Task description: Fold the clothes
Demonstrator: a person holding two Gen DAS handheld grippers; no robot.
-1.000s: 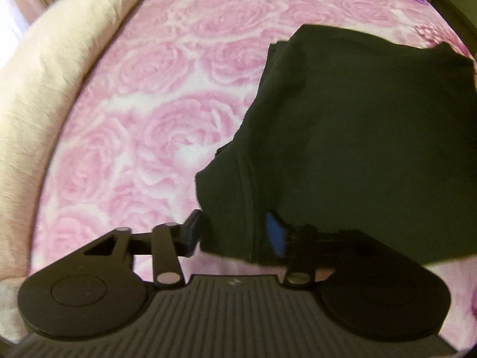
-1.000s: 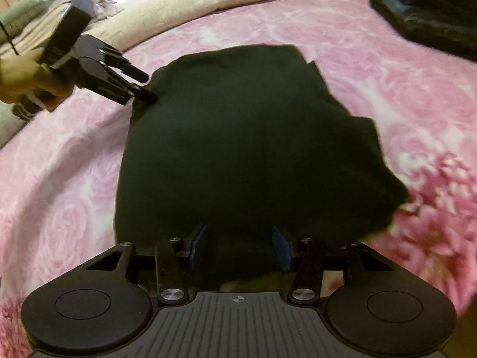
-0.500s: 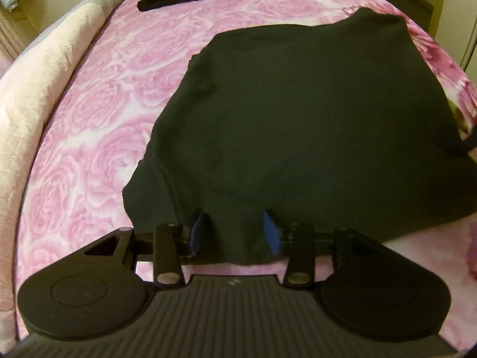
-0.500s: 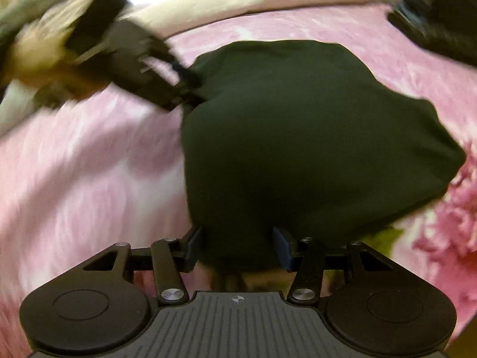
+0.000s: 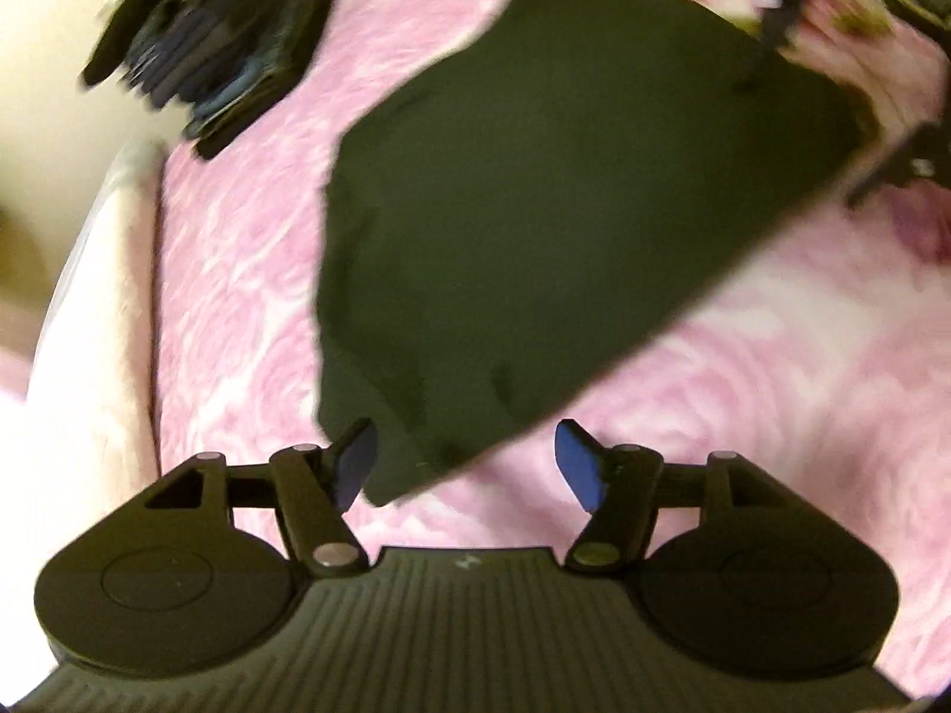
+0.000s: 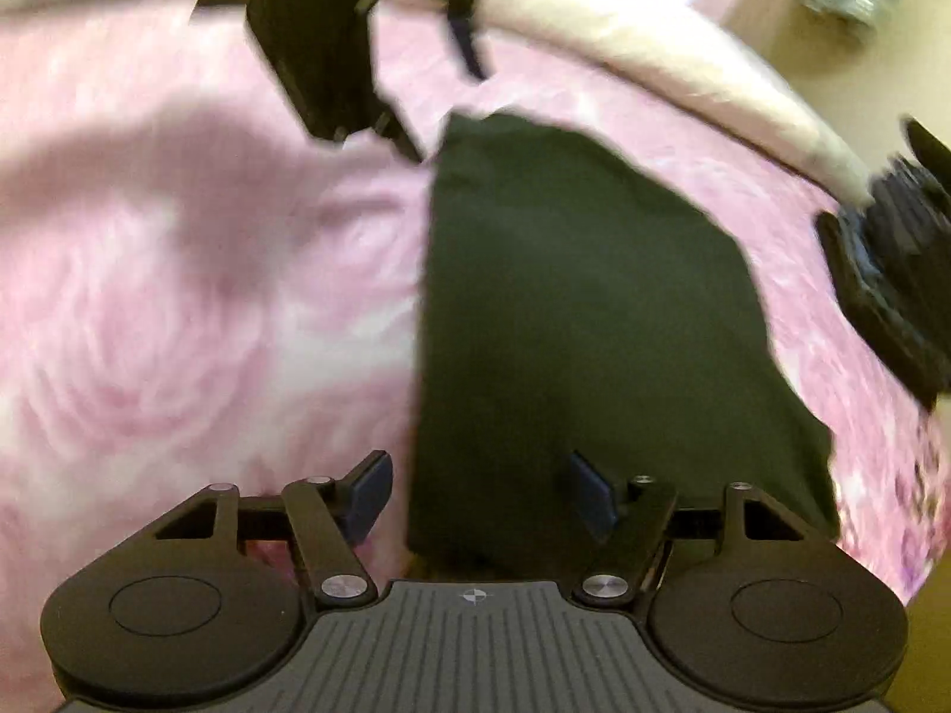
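Both claws, left claw (image 5: 466, 466) and right claw (image 6: 481, 496), now spread, released black garment (image 5: 535, 226).

L gripper (image 5: 466, 466) wide apart | black garment (image 5: 553, 226) flat on pink bedspread (image 5: 743, 416)

The black garment (image 5: 564, 208) is matt, soft cloth. The bedspread (image 5: 238, 273) is pink rose-printed fabric (blurred), and the left gripper (image 5: 466, 466) is matt black plastic with shiny metal pivots.
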